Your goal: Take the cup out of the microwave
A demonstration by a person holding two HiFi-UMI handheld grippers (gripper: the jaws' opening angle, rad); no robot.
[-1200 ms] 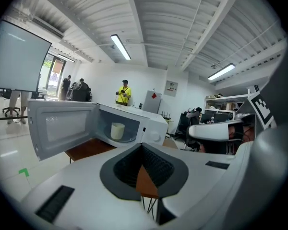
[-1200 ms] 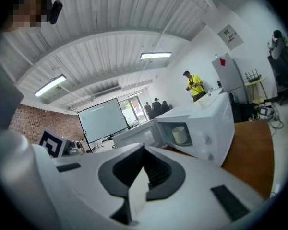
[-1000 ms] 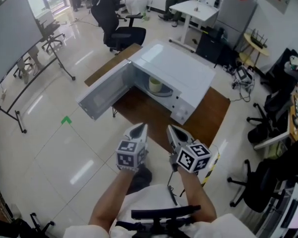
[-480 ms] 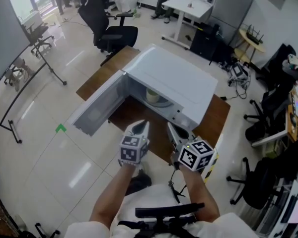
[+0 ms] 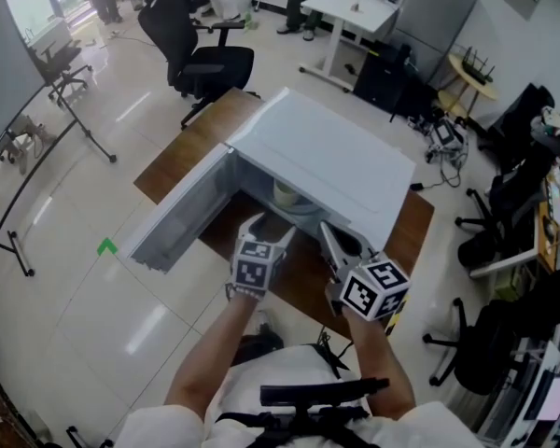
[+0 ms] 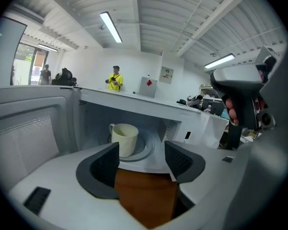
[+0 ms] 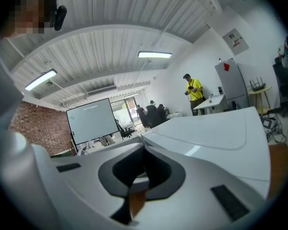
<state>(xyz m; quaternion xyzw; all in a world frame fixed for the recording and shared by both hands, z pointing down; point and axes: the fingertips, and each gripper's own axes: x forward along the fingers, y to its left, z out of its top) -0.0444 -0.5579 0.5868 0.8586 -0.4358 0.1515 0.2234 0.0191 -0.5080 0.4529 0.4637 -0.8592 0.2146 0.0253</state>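
A cream cup (image 6: 125, 139) with a handle stands upright on the glass turntable inside the white microwave (image 5: 327, 161), whose door (image 5: 173, 227) hangs open to the left. In the head view only the cup's (image 5: 286, 194) top shows under the oven's roof. My left gripper (image 6: 141, 159) is just outside the opening and points at the cup. Its jaws are opening, with nothing between them and only brown table behind. My right gripper (image 5: 334, 239) is beside it at the microwave's front right. Its jaws (image 7: 143, 174) are together and hold nothing.
The microwave stands on a brown table (image 5: 299, 273). A black office chair (image 5: 201, 59) and a white desk (image 5: 355, 7) stand behind it, and more chairs (image 5: 504, 203) at the right. A person in yellow (image 6: 115, 80) stands far off.
Both grippers have moved forward to the microwave's opening. The left gripper's jaws, shut before, now stand apart. The right gripper's jaws stay together.
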